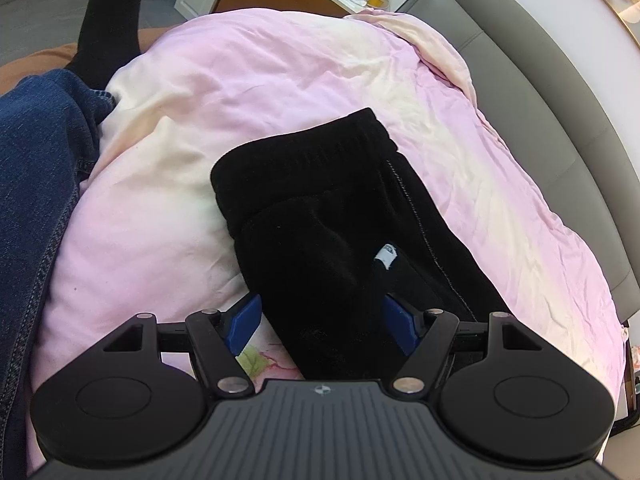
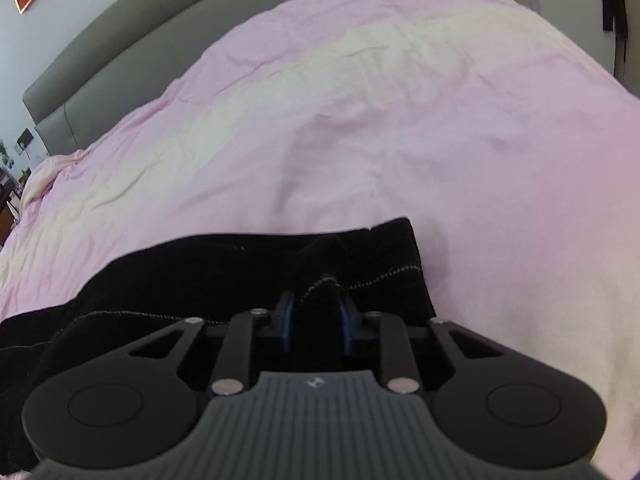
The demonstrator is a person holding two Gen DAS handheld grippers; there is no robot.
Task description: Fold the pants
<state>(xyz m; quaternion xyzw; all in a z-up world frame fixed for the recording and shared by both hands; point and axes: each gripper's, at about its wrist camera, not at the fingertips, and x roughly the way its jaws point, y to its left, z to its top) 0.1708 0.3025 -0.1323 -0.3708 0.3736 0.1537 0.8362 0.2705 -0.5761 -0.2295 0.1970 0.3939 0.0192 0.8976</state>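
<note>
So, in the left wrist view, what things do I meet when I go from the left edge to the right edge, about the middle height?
Blue jeans → pink and cream bedcover → black pants → bedcover again → grey bed frame.

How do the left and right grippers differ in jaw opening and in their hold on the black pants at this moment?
The left gripper has its jaws wide apart, straddling a bulky fold of the black pants; whether its pads press the cloth cannot be told. The right gripper has its jaws nearly shut, pinching a thin raised ridge of the pants along a stitched seam. Both point down at the same garment lying on the pink duvet.
</note>
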